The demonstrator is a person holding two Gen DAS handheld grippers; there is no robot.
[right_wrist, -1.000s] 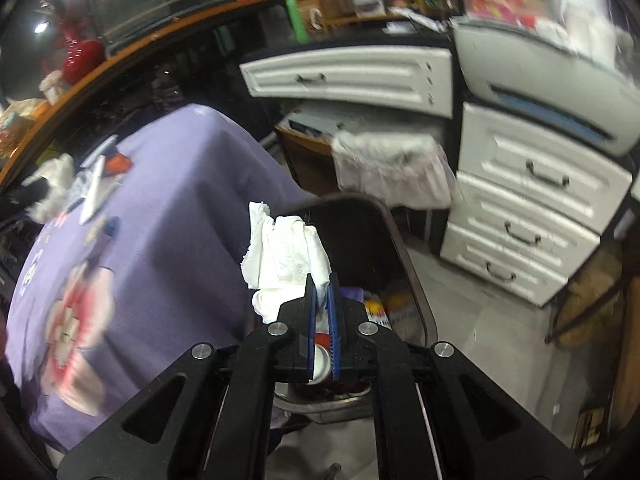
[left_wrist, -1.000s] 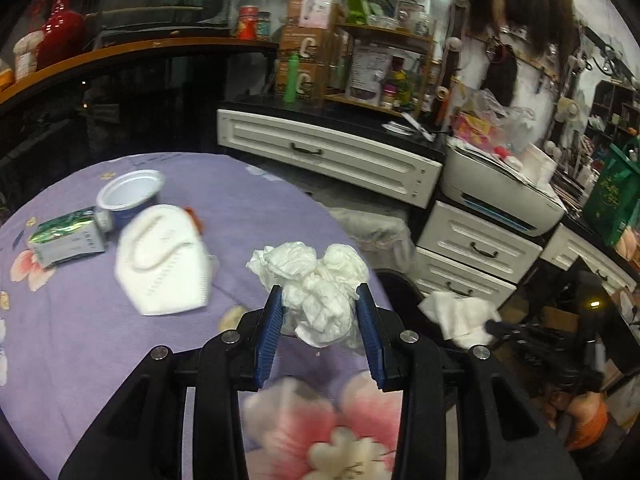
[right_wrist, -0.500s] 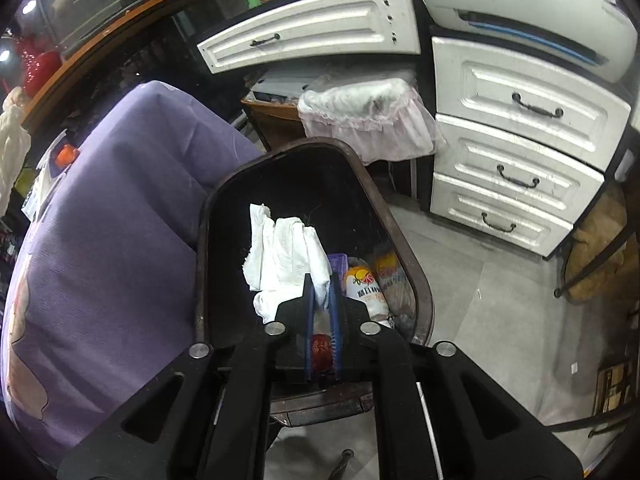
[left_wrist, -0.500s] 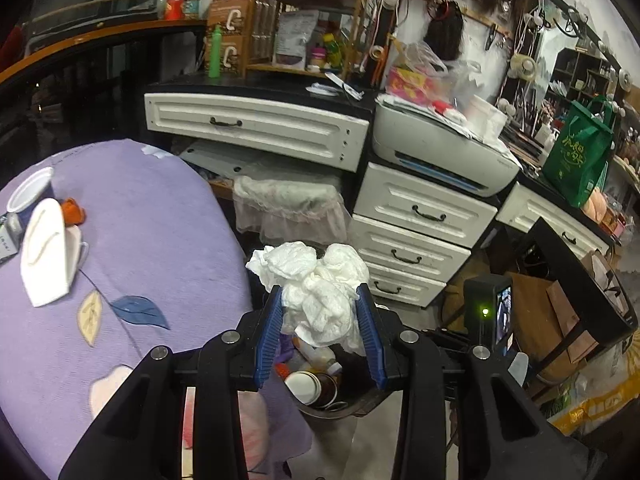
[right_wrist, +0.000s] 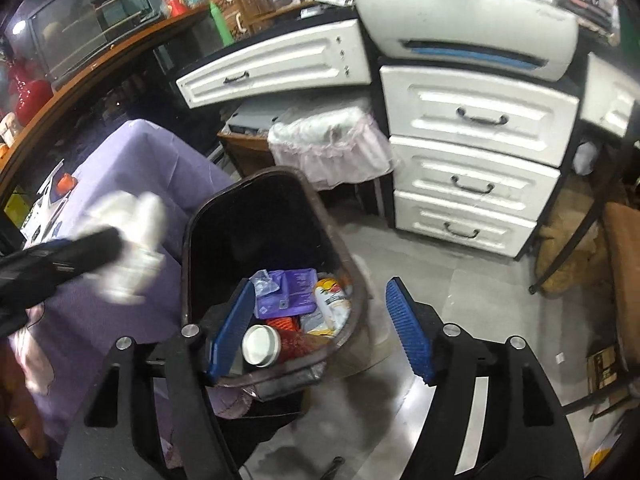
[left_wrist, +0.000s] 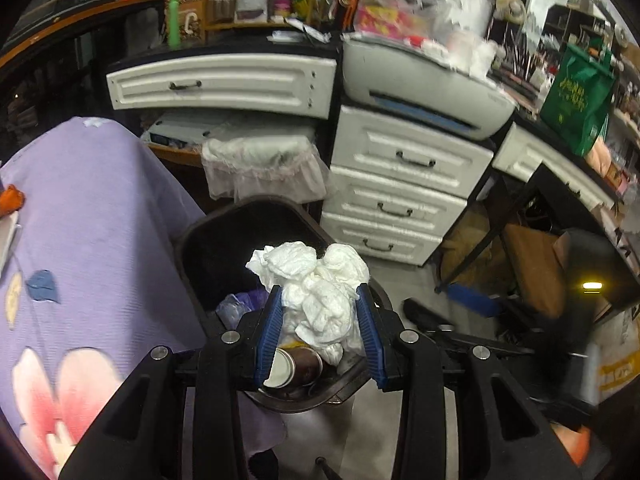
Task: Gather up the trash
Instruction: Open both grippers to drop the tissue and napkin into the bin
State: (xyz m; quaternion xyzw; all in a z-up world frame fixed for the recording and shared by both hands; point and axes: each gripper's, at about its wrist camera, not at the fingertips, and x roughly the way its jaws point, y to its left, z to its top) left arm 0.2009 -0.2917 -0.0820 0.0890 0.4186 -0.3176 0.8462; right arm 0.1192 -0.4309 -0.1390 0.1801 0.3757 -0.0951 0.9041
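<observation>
Our left gripper [left_wrist: 319,330] clamps the tissue wad [left_wrist: 316,292] at lower centre over the trash bin [left_wrist: 208,240], right gripper [right_wrist: 322,330] opening empty; releasing off-centre risks wad catching the rim.

One tissue wad [left_wrist: 320,296], one trash bin [right_wrist: 208,240], two grippers [left_wrist: 318,332] [right_wrist: 320,328], four white drawers [right_wrist: 476,116]

We see the white crumpled tissue wad [right_wrist: 128,246] only as a blur in the right view, and the dark oval trash bin [left_wrist: 224,236] sits half hidden behind it in the left view
</observation>
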